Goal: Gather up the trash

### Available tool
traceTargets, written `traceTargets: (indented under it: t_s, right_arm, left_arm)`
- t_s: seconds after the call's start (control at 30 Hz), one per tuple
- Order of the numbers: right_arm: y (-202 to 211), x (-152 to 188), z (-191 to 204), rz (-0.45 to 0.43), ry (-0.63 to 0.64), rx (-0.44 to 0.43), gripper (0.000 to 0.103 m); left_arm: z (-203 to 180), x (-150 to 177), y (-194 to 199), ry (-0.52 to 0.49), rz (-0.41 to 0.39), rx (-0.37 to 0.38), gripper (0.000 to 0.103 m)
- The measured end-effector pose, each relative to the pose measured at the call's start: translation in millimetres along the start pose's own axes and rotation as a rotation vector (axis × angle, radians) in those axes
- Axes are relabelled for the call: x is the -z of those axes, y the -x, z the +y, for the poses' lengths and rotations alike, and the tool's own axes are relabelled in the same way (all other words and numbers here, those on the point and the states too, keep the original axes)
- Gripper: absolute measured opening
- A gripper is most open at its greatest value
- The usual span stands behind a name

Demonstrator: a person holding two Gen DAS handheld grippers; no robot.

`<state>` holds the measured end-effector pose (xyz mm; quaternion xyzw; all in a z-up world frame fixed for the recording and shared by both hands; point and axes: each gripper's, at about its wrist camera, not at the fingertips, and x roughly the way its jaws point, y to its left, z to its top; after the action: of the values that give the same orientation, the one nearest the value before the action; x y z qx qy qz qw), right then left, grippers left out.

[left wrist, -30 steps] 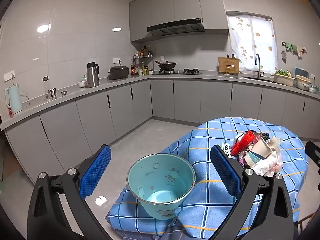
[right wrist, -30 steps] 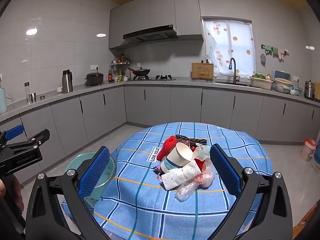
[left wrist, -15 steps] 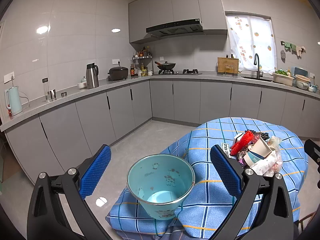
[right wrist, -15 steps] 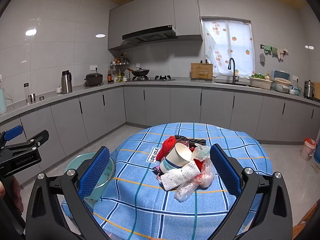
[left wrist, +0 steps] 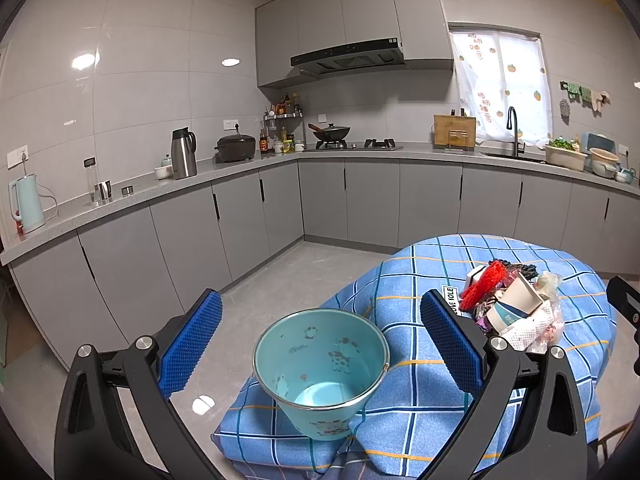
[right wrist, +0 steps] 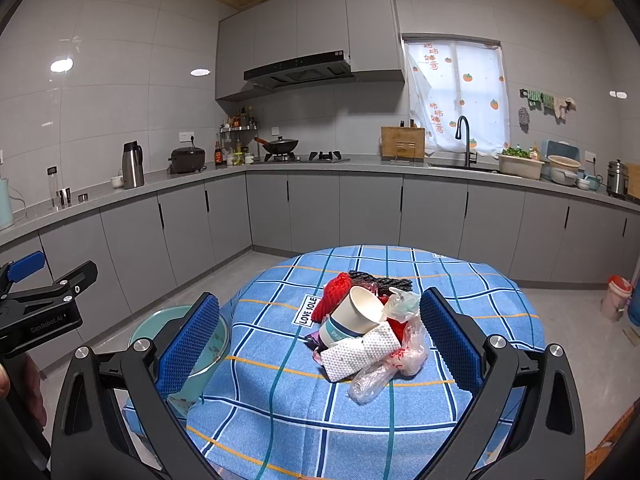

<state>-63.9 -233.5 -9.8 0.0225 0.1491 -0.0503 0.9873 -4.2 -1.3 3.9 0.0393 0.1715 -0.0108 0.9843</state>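
A pile of trash (right wrist: 366,326) lies mid-table on the blue checked cloth (right wrist: 280,400): a paper cup (right wrist: 352,316), a white paper towel (right wrist: 360,354), clear plastic bags (right wrist: 384,372), red netting (right wrist: 332,294). The pile also shows in the left wrist view (left wrist: 516,308). An empty teal bucket (left wrist: 320,372) stands at the table's left edge, also seen in the right wrist view (right wrist: 216,344). My left gripper (left wrist: 320,344) is open, its fingers either side of the bucket and short of it. My right gripper (right wrist: 320,340) is open and empty, short of the pile.
Grey kitchen cabinets and a counter (left wrist: 240,168) run along the walls behind the table, with a kettle (left wrist: 24,208), a flask (left wrist: 183,152), a stove and a sink. A small red-lidded bin (right wrist: 616,298) stands on the floor at the right.
Both views have shifted very slightly. Both grippers stay open and nothing on the table has moved.
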Motion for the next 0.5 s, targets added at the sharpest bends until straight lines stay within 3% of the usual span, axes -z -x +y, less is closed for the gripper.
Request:
traceTargets:
  t_s: [0.5]
  right_arm:
    - [3.6, -2.8, -3.1, -0.007, -0.005, 0.003, 0.099]
  left_arm:
    - [-0.7, -0.2, 2.1, -0.004, -0.014, -0.002, 0.098]
